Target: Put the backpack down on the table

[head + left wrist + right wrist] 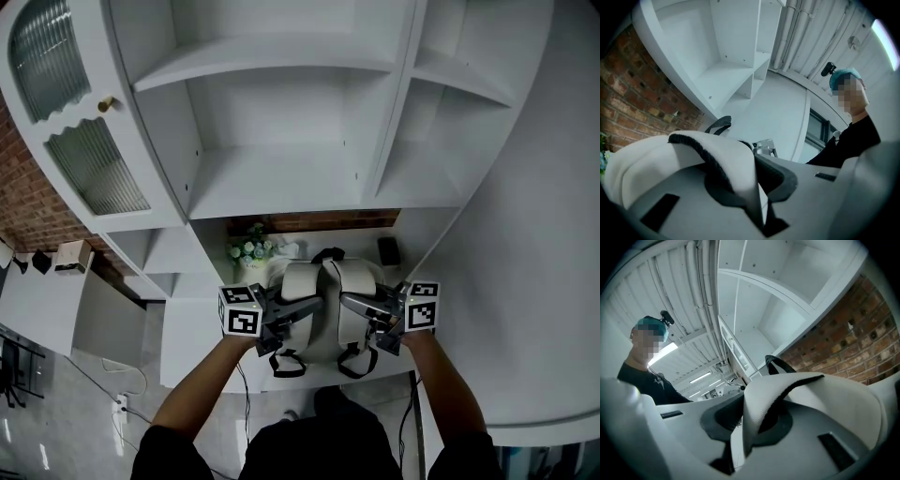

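A white backpack with black trim hangs between my two grippers, above the white table under the shelves. My left gripper is shut on its left shoulder strap; the white padded strap with dark edging is pinched between the jaws. My right gripper is shut on the other shoulder strap, which folds between its jaws. The black top handle sticks up behind the straps. Black strap ends dangle by the table's front edge. Whether the bag's bottom touches the table is hidden.
A white shelf unit rises over the table, with a brick wall behind it. A small pot of flowers and a dark object stand at the back of the table. A cabinet with ribbed glass doors is at the left.
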`<action>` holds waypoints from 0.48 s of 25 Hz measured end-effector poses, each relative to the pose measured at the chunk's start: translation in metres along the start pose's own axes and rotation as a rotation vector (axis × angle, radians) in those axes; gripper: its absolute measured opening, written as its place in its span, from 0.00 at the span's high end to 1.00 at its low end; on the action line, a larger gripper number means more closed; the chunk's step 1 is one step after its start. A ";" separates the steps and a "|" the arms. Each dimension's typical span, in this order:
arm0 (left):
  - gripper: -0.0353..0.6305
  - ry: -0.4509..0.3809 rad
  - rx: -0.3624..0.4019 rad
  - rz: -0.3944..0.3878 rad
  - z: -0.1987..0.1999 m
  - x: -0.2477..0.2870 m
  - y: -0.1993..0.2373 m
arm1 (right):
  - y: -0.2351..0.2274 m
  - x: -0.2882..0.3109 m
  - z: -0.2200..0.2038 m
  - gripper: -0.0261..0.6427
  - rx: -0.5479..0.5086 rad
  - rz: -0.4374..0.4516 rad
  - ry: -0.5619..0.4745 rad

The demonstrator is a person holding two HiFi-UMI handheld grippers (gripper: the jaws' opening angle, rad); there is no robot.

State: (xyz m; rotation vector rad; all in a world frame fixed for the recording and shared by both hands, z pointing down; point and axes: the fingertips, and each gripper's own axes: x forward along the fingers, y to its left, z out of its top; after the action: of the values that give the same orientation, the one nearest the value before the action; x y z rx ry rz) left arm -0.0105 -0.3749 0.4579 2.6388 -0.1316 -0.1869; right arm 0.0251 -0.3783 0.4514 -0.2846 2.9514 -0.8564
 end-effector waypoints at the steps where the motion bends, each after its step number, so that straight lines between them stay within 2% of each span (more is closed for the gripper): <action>1: 0.85 -0.001 -0.007 -0.001 -0.003 0.000 0.001 | -0.001 0.000 -0.003 0.88 0.008 0.002 -0.005; 8: 0.85 -0.003 -0.045 0.014 -0.016 0.002 0.010 | -0.015 0.004 -0.023 0.88 0.055 0.016 -0.014; 12: 0.85 0.033 -0.054 0.033 -0.033 0.001 0.023 | -0.028 0.008 -0.042 0.88 0.082 -0.007 0.020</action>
State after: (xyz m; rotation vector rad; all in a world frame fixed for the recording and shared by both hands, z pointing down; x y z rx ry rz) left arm -0.0058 -0.3795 0.4972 2.5829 -0.1567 -0.1345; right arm 0.0178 -0.3813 0.5018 -0.2830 2.9261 -0.9843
